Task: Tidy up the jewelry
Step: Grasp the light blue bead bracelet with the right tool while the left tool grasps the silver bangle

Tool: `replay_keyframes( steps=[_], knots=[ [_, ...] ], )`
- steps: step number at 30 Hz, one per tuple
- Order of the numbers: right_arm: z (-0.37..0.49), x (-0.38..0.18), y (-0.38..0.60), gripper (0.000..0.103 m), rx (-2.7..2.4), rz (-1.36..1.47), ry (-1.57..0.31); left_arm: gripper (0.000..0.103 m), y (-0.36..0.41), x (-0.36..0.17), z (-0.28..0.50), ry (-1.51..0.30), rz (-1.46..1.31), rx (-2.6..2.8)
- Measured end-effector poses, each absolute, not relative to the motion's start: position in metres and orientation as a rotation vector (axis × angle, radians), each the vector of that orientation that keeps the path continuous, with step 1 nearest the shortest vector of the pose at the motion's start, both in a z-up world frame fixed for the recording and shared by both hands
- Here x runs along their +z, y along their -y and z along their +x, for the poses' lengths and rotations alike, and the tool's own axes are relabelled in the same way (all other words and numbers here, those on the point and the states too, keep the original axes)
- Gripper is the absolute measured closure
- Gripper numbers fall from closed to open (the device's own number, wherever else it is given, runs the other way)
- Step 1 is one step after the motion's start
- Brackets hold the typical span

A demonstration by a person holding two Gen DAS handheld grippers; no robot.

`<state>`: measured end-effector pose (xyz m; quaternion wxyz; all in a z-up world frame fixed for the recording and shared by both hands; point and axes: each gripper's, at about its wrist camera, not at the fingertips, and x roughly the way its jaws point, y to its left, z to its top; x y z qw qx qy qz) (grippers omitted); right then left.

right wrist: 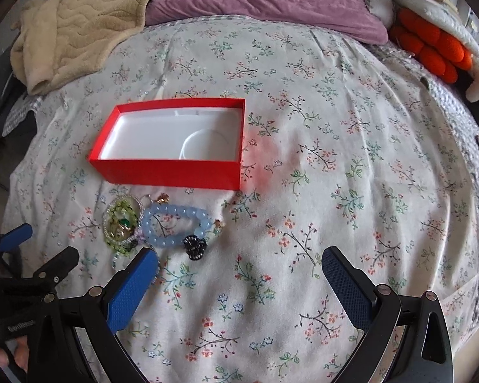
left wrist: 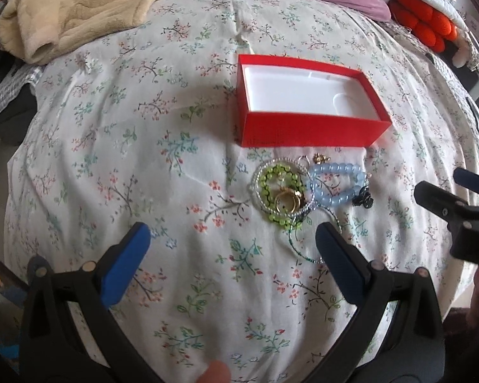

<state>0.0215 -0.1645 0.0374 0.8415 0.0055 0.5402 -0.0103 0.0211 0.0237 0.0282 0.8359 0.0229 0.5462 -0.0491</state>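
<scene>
Pre-grasp step, nothing boxed. Left gripper (left wrist: 233, 239) and right gripper (right wrist: 239, 268): spread wide, holding nothing. Red box (right wrist: 166, 172) bare mid-bed; jewelry pile (left wrist: 306, 191) touching nothing of it, just before near wall. Next: single out blue bead bracelet (right wrist: 175, 226), pinch.

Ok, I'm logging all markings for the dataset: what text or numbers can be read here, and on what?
"GenRobot", faint, on the body of the left tool, right wrist view.
"04", cut by the frame edge, on the body of the right tool.
Faint print on the red box front wall: too blurred to read.
</scene>
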Motion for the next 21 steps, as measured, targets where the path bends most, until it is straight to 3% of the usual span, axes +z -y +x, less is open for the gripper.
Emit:
replay_keyframes(
  steps=[5,10,15,21],
  knots=[
    [0.036,0.035,0.172,0.0,0.028,0.084,-1.166,0.006,-0.036,0.024,0.046,-1.216,-0.059,-0.188],
    [0.05,0.025,0.176,0.005,0.07,0.128,-1.198,0.034,-0.045,0.002,0.066,-1.265,-0.175,-0.244],
    [0.066,-0.001,0.179,0.035,0.124,0.208,-1.276,0.057,-0.039,-0.014,0.081,-1.305,-0.196,-0.293],
    [0.077,-0.022,0.18,0.06,0.132,0.247,-1.327,0.067,-0.03,-0.031,0.091,-1.355,-0.185,-0.307]
  ],
)
